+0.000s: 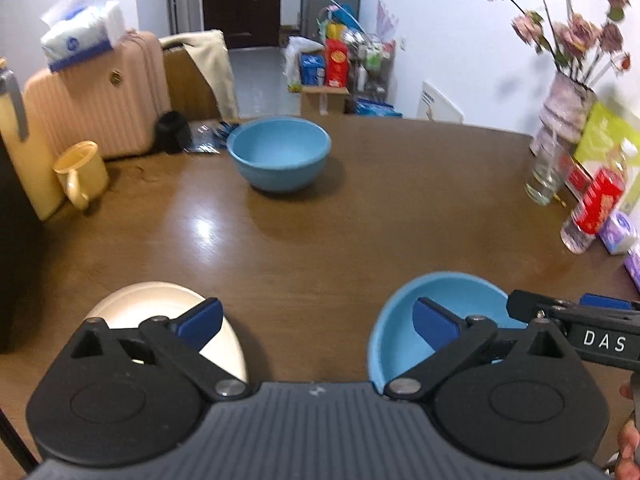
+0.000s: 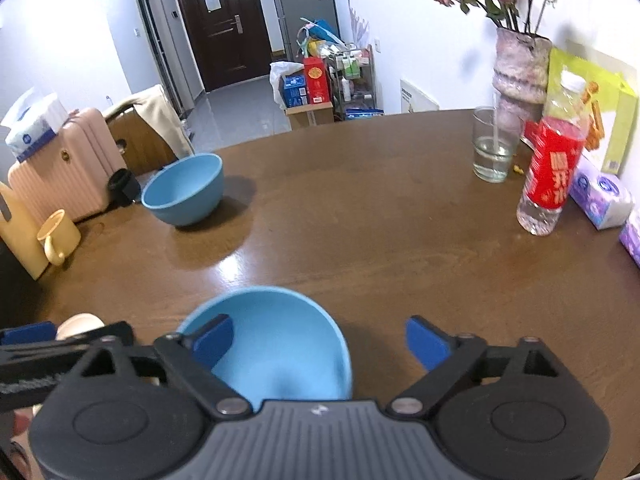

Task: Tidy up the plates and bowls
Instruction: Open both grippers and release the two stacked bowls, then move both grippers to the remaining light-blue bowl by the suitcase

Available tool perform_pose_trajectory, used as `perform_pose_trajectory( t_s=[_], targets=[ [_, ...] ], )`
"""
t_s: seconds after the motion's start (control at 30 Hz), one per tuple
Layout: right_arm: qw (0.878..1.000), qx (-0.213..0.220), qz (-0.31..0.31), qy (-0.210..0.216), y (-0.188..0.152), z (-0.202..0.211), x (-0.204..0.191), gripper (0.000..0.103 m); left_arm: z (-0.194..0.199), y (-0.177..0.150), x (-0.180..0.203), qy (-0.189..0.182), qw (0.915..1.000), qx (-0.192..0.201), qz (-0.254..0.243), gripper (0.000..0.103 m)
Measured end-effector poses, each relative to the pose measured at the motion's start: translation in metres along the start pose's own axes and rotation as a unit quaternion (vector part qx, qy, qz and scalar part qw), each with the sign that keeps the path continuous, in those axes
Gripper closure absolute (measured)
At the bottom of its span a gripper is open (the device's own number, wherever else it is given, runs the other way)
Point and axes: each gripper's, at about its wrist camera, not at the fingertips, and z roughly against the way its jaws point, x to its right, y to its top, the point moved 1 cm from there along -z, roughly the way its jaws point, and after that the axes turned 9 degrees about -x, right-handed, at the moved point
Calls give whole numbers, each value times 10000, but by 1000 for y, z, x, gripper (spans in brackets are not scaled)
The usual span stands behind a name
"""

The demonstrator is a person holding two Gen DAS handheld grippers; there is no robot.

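On the brown table (image 2: 360, 220), two blue bowls; both grippers spread apart, gripping nothing; dark door (image 2: 224, 28) behind

Black grippers (image 1: 318, 322), blue pads, "DAS" lettering

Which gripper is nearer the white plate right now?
Left. The left gripper hangs open with one finger over the white plate's rim; the right gripper, also open, is farther off, over the near blue bowl.
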Motion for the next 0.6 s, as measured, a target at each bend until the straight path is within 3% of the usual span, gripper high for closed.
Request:
perform_pose_trajectory(
  t_s=[0.23, 0.6],
  targets=[
    [9998, -23, 204, 31, 35, -1, -38, 8, 9, 28, -36, 261, 9994, 56, 208, 0],
    [9993, -129, 353, 38, 99, -31, -102, 8, 0, 84, -82, 338, 9978, 175, 549, 0]
  ],
)
